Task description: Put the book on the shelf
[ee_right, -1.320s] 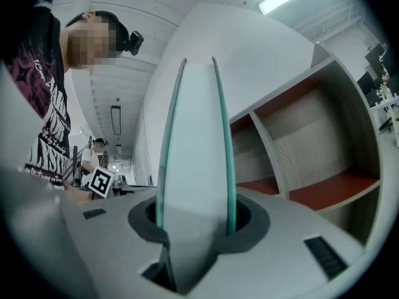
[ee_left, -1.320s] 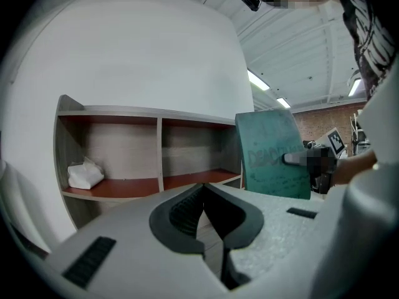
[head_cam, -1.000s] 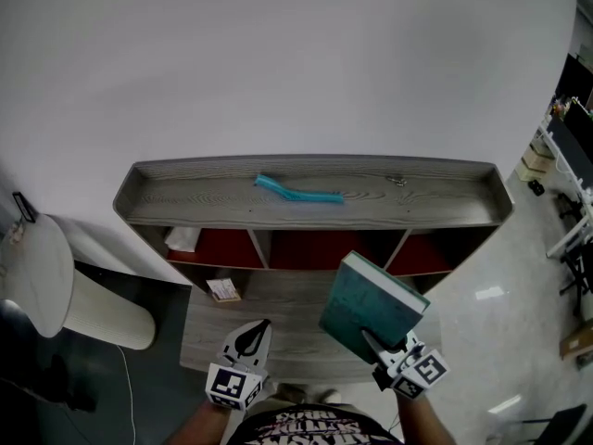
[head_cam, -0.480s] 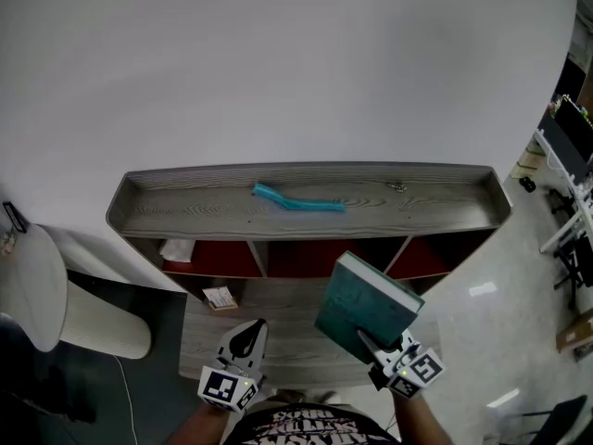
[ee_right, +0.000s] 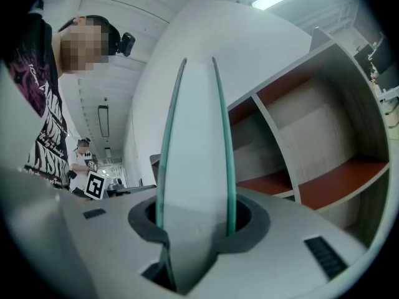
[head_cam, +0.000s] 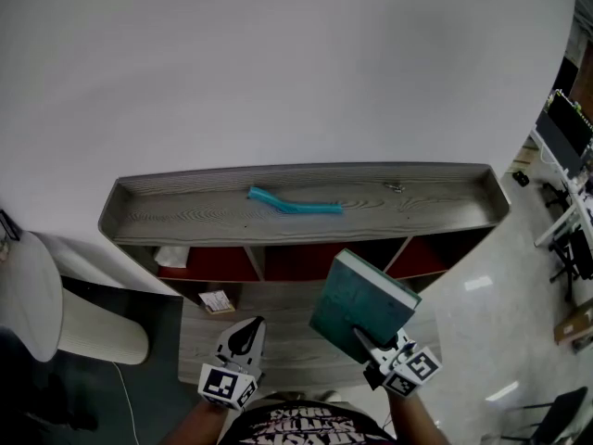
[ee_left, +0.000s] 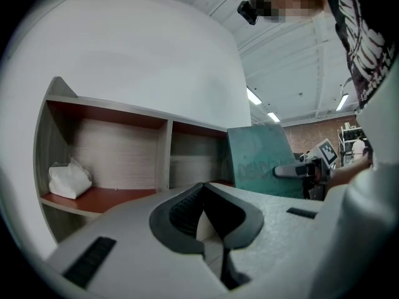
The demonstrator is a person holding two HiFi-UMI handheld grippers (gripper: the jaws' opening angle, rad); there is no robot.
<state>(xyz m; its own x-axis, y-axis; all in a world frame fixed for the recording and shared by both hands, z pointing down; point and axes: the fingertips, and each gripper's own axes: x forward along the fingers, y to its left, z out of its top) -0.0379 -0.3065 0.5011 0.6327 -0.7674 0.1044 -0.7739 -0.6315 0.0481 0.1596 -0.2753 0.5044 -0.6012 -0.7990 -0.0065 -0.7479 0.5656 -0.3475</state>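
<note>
A teal hardcover book [head_cam: 359, 306] is clamped at its lower edge by my right gripper [head_cam: 367, 339], tilted, in front of the shelf's middle and right compartments. In the right gripper view the book [ee_right: 193, 161] stands edge-on between the jaws, which press both covers. The grey wooden shelf [head_cam: 296, 213] has red-floored compartments [ee_right: 324, 189] open toward me. My left gripper [head_cam: 248, 330] hovers low at the left of the book, shut and holding nothing. From the left gripper view the book [ee_left: 259, 161] and the right gripper show at the right, before the shelf [ee_left: 165, 154].
A teal curved strip [head_cam: 295, 202] lies on the shelf top. Crumpled white paper [ee_left: 68, 179] sits in the left compartment, and a small card [head_cam: 218, 300] lies on the lower board. A white round bin [head_cam: 37, 295] stands left; office equipment [head_cam: 567, 137] stands right.
Both grippers and the book have drifted slightly left in the head view. The grip on the book is unchanged, and the left gripper stays shut.
</note>
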